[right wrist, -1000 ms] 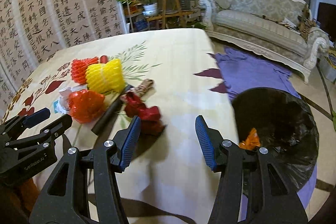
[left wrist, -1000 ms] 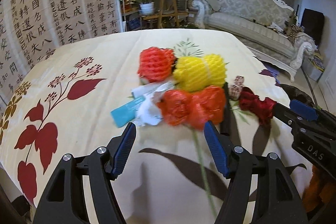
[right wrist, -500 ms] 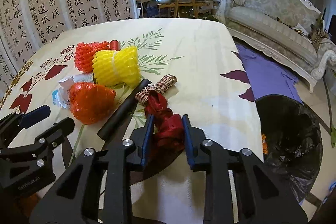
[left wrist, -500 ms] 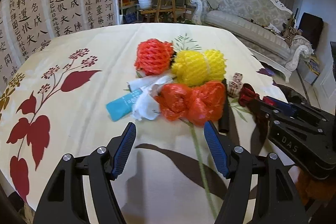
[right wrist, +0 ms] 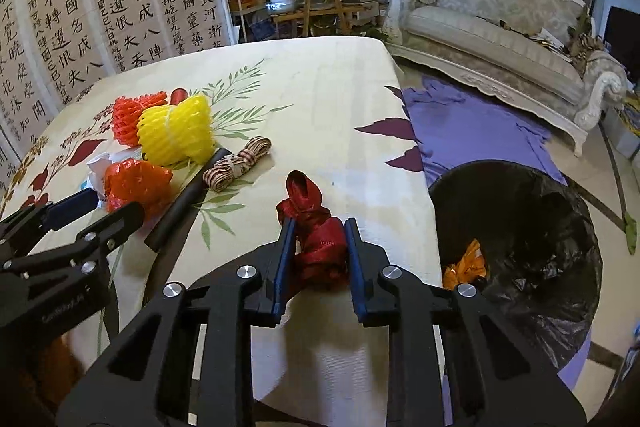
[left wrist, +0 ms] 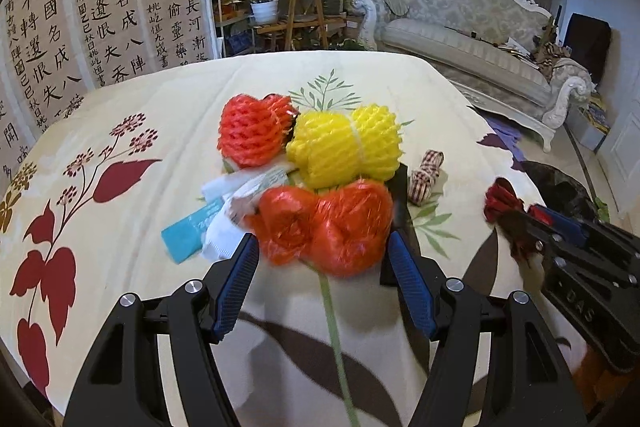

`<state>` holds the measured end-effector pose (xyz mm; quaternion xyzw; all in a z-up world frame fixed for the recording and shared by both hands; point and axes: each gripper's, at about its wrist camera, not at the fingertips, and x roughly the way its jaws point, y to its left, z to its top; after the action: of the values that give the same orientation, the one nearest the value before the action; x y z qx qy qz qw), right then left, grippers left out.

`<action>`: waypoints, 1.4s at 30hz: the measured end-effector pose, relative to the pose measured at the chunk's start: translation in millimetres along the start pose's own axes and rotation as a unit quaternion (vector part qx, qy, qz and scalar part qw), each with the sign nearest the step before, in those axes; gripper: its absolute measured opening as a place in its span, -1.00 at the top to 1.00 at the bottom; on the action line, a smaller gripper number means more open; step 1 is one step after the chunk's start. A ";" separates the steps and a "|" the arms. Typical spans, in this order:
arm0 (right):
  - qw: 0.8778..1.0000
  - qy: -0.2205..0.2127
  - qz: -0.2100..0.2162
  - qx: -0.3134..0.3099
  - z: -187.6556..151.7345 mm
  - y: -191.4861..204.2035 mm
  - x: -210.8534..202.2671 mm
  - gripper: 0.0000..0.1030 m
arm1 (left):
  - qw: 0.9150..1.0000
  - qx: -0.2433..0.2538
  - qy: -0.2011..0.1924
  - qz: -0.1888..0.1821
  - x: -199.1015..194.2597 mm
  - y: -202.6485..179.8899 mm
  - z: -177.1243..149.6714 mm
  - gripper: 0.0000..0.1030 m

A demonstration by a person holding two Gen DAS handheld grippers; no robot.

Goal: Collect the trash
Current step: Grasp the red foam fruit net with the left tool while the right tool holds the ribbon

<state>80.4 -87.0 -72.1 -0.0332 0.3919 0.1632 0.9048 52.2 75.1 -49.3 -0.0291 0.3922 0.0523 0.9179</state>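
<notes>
My right gripper (right wrist: 318,227) is shut on a crumpled dark red ribbon (right wrist: 316,227) near the table's right edge; the ribbon (left wrist: 500,201) also shows in the left wrist view, sticking out of the right gripper (left wrist: 532,223). My left gripper (left wrist: 322,247) stands open, its fingertips on either side of the near end of an orange plastic bag bundle (left wrist: 332,227), pads not pressing. The left gripper (right wrist: 112,207) is visible beside that bundle (right wrist: 136,183) in the right wrist view. A bin with a black liner (right wrist: 520,227) stands on the floor right of the table.
Behind the bundle lie a yellow foam net (left wrist: 344,147), an orange-red foam net (left wrist: 252,127), a black tube (right wrist: 184,195), a checked ribbon (right wrist: 236,163), a blue wrapper (left wrist: 188,231) and white paper (left wrist: 224,235). An orange wrapper (right wrist: 466,263) lies in the bin. Purple cloth (right wrist: 460,123) covers the floor.
My right gripper closed on the red ribbon and drew it right, away from the pile. My left gripper moved forward until its fingertips flank the orange bundle.
</notes>
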 end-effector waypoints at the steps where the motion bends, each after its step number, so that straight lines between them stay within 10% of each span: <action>1: 1.000 0.000 0.001 0.001 0.2 -0.4 0.3 0.53 | 1.000 0.000 0.000 0.002 1.2 -0.8 1.0 -0.28; 42: 1.000 -0.006 -0.009 0.005 -17.2 2.5 -18.6 0.54 | 0.999 0.041 -0.034 -0.011 -32.0 -19.6 -24.3 -0.15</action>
<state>55.7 -92.9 -70.4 -0.0318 0.3868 0.1530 0.9088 15.1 51.0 -42.7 0.0065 0.3627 0.0270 0.9315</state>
